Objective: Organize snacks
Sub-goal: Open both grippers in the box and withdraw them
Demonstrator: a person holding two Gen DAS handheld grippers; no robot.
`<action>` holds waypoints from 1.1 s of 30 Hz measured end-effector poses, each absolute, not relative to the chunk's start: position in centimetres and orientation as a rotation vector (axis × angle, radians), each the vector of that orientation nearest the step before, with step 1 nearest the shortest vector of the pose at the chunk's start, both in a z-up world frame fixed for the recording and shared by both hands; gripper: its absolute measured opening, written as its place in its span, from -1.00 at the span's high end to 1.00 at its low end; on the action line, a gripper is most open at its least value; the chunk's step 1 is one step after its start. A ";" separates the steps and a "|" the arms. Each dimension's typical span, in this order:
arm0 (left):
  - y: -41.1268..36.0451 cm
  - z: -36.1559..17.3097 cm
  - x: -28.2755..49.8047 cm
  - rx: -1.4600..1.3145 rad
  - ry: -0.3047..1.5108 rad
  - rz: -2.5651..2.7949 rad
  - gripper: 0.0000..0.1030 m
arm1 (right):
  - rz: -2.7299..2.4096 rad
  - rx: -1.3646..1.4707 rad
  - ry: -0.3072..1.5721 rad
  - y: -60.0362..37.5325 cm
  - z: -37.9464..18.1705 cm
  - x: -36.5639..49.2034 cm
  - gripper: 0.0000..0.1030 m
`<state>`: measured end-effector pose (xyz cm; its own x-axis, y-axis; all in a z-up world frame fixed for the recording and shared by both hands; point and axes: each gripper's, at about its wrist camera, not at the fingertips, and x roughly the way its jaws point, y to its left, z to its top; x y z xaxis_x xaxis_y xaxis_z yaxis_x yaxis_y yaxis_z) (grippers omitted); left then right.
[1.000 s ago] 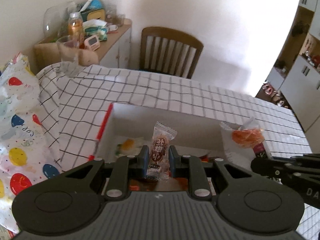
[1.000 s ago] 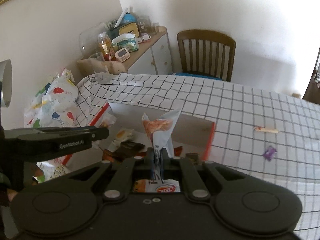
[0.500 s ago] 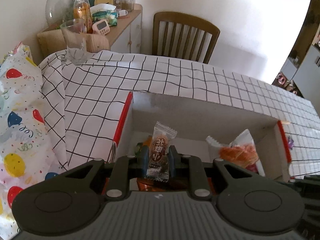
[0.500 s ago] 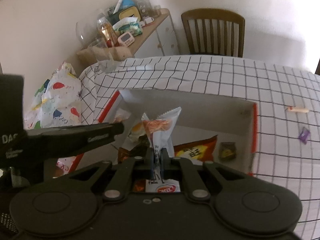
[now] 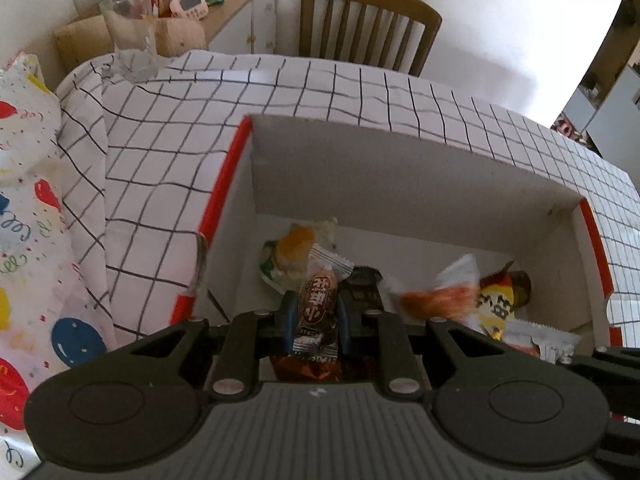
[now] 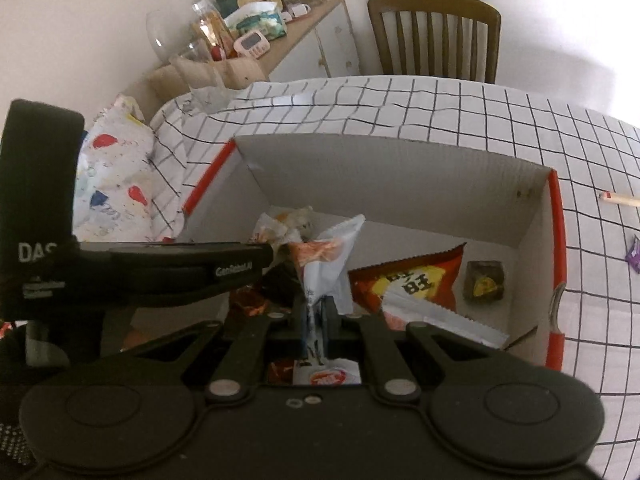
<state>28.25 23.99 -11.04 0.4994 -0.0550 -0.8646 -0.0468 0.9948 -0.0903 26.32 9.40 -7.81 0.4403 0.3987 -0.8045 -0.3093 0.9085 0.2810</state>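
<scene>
Both tools sunk toward white red-edged cardboard box (image 5: 400,168) since a second ago: left tool (image 5: 315,320) clamps brown candy wrapper (image 5: 318,304), right tool (image 6: 316,312) clamps white-orange snack packet (image 6: 324,264); both above box interior, drop likely next.

You see soft daylight with a washed-out, glaring wall (image 5: 500,20). The box (image 5: 400,184) interior lies in mild shade. Fisheye bending curves the tablecloth (image 6: 440,104) grid; corners vignette dark; packets look slightly blurred.

Checked tablecloth (image 6: 460,120) bears white box (image 6: 400,168), glass (image 6: 202,80), stick (image 6: 622,199), purple wrapper (image 6: 634,255).
</scene>
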 end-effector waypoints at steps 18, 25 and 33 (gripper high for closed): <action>23.7 -10.8 27.3 -0.114 1.076 0.001 0.58 | 0.498 0.075 1.020 9.1 -6.2 25.5 0.42; 23.6 -9.6 26.1 -0.137 1.064 -0.017 0.58 | 0.495 0.067 0.994 8.3 -5.3 24.7 0.33; 23.3 -7.8 24.6 -0.159 1.030 -0.032 0.58 | 0.496 0.063 0.949 6.7 -3.6 23.3 0.15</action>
<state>24.60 23.32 -7.76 0.5156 -0.1014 -0.8508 -0.0481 0.9880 -0.1469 23.31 6.73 -3.57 0.4795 0.4332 -0.7632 -0.3786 0.8867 0.2655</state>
